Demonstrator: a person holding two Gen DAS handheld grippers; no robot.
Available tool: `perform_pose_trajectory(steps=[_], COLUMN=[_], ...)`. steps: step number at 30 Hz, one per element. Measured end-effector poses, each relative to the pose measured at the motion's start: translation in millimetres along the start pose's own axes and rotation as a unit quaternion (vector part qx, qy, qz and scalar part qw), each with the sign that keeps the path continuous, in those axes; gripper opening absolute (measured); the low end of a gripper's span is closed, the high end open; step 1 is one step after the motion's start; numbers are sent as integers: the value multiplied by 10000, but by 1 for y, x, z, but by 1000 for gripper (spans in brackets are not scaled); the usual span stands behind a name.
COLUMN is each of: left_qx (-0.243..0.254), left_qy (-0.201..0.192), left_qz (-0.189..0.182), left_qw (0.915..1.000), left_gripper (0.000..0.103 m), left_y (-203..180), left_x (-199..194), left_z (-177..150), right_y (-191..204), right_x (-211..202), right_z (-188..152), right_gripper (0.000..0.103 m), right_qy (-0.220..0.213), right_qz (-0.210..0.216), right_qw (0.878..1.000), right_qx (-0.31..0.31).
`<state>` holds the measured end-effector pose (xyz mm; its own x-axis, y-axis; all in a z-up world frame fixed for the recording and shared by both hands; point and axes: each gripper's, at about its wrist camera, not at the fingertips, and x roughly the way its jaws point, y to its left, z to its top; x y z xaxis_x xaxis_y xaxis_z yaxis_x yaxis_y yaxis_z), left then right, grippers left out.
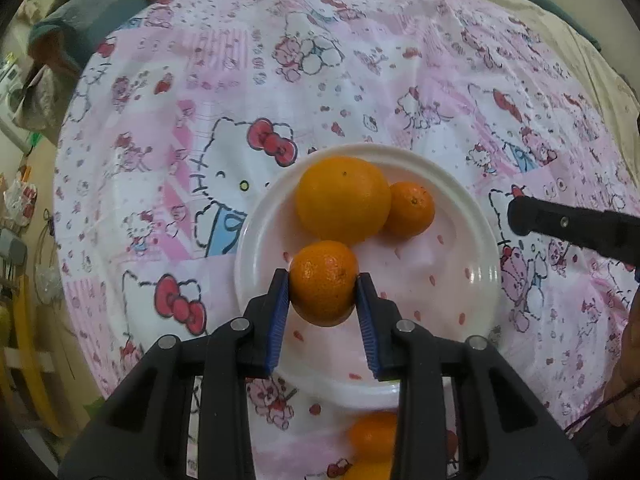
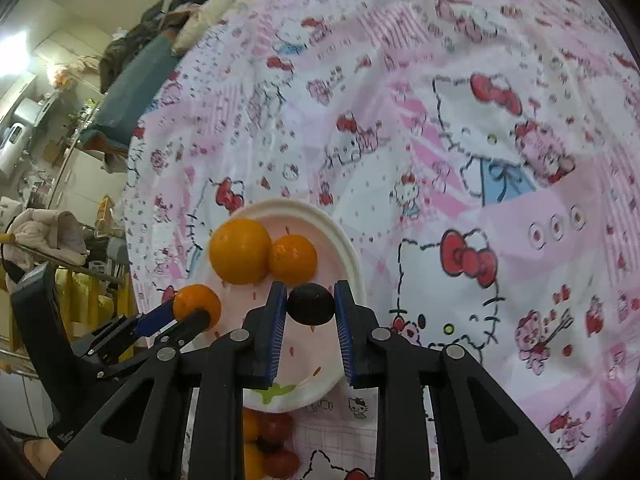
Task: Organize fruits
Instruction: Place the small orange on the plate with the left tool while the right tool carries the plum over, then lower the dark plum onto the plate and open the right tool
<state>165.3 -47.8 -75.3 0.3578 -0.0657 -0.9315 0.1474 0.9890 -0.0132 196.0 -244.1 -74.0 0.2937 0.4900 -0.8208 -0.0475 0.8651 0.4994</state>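
The left gripper (image 1: 322, 285) is clamped on a small mandarin (image 1: 323, 282) above the near half of the white plate (image 1: 452, 280). A large orange (image 1: 343, 198) and a second mandarin (image 1: 411, 209) touch at the plate's far side. The right gripper (image 2: 310, 303) pinches a dark plum (image 2: 311, 304) over the plate's right rim, with bare patterned bedsheet (image 2: 500, 184) beyond.

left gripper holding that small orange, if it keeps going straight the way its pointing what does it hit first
Most likely the big orange on the white plate, just ahead of the small orange that the left gripper holds. Height above the plate is unclear, so it might pass over.
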Motion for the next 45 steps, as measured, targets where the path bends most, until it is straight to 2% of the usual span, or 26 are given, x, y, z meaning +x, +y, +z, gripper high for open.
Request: perform_pose_trajectory(steps=[7,11,14,25,29,35,37,39,43,45], left_qx=[-33,-308,-291,-108,-109,91,154,165,157,183], left_qy=[140,481,593,495,519,420,386,332,271,208], left_qz=[-171,-270,-289,-268,-410,-372,-328,-265,-285,-262], left_qw=[9997,9980,9974,9984,9978,9984,9986,9990,9991,9993], left_gripper=[30,31,31,31,31,31,35,51,66,79], left_y=[1,4,3,1,0,-7,-8,-8,-8,-8], left_x=[18,27,33,31,30,24,23,22,18,15], left_z=[10,10,7,2,1,1,1,1,2,2], right_y=[0,-5,-9,-15,-16,-14,-14,-15,-13,-11], right_x=[16,23,29,37,40,42,42,42,39,39], right_z=[-1,1,0,-1,-3,-3,-3,-2,-1,0], right_gripper=[26,26,26,26,26,27,28,28,29,30], right_qy=[144,229,318,486,544,530,524,523,490,521], right_qz=[17,-2,-8,243,236,189,197,233,300,304], right_qw=[9999,9997,9994,9977,9973,9977,9977,9975,9976,9975], right_qx=[9,107,169,403,435,373,389,413,385,371])
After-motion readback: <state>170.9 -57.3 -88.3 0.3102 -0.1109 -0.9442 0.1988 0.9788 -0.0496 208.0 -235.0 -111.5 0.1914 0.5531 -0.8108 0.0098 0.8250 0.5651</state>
